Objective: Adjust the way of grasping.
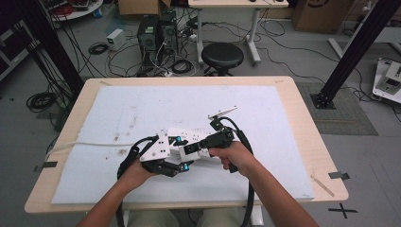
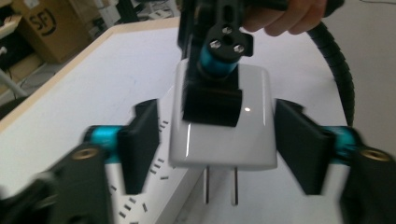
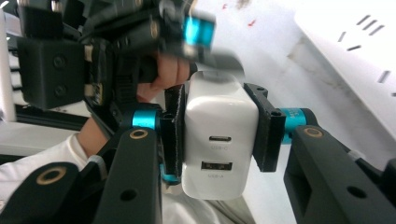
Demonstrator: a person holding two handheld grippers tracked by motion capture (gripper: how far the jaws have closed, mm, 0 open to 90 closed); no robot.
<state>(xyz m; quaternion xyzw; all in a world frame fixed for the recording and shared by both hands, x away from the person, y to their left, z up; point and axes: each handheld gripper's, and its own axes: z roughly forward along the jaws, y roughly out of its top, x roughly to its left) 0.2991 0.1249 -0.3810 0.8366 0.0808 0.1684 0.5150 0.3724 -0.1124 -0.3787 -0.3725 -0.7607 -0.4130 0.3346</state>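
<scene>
In the high view the charger is hidden between the two grippers. In the left gripper view the right gripper (image 2: 212, 70) covers the top of the charger (image 2: 224, 140), and the strip (image 2: 149, 200) is cut off by the bottom edge. In the right gripper view the left gripper (image 3: 116, 37) is blurred.

The light is even and soft, with weak shadows. A small glare spot sits on the glossy white plastic charger (image 2: 223, 140). Near parts in both gripper views are blurred.

Black round stool (image 1: 222, 56) beyond the table, computer towers (image 1: 156, 32) on floor, cardboard box (image 2: 46, 29), tangled floor cables (image 1: 42, 100)
</scene>
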